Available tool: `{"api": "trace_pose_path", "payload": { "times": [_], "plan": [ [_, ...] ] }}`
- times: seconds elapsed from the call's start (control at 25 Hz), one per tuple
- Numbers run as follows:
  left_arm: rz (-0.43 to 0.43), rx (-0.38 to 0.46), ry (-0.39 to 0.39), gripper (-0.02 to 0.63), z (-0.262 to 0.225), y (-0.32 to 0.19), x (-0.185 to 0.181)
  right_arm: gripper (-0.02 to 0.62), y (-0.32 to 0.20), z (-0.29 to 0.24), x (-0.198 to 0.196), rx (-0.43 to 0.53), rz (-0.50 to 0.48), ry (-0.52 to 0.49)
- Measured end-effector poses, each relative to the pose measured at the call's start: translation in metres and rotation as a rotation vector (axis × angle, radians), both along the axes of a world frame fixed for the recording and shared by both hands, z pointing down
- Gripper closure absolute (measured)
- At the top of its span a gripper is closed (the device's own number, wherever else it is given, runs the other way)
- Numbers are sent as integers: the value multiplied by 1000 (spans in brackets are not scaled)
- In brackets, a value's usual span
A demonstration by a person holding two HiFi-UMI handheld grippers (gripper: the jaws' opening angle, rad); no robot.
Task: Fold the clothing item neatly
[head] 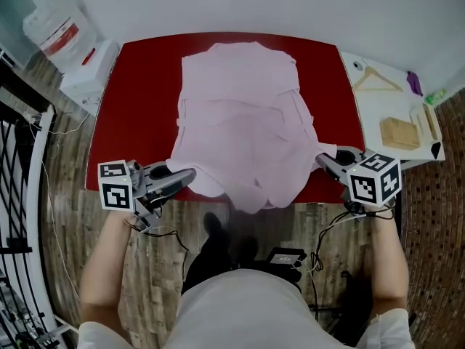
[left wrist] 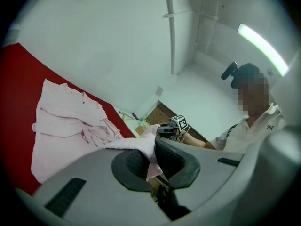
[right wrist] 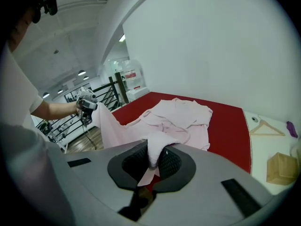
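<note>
1. Overhead, head view: pink garment [head: 243, 115] lies on the red table [head: 138, 100], its near edge raised past the table front. Left gripper [head: 190, 174] and right gripper [head: 320, 158] sit at its near corners, forearms outstretched.
2. Left gripper view: held level, jaws clamped on pink cloth.
3. Right gripper view: angled downward, jaws pinching a cloth fold.
</note>
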State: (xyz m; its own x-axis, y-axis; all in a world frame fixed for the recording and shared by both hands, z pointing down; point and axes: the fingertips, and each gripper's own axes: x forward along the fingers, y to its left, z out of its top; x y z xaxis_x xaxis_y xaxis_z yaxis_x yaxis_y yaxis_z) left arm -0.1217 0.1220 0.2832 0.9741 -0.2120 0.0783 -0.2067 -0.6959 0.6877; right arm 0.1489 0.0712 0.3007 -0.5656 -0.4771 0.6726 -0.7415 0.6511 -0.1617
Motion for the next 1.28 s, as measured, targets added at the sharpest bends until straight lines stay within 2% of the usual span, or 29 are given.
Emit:
{"api": "trace_pose_path", "payload": {
  "times": [0.4,0.6,0.96,1.28],
  "plan": [
    [72,17,47,588,-13,-70,-28,571,-49,-22,-11,16,104,46],
    [100,39,54,588,-24,-100,-35,571,-75,-34,-18,37,123,82],
    [72,100,54,588,-51,-145,-40,571,-129,-60,-36,83,50,82],
    [-1,72,33,588,-56,-199,-49,571,-193,-65,-37,64,-21,51]
  ]
}}
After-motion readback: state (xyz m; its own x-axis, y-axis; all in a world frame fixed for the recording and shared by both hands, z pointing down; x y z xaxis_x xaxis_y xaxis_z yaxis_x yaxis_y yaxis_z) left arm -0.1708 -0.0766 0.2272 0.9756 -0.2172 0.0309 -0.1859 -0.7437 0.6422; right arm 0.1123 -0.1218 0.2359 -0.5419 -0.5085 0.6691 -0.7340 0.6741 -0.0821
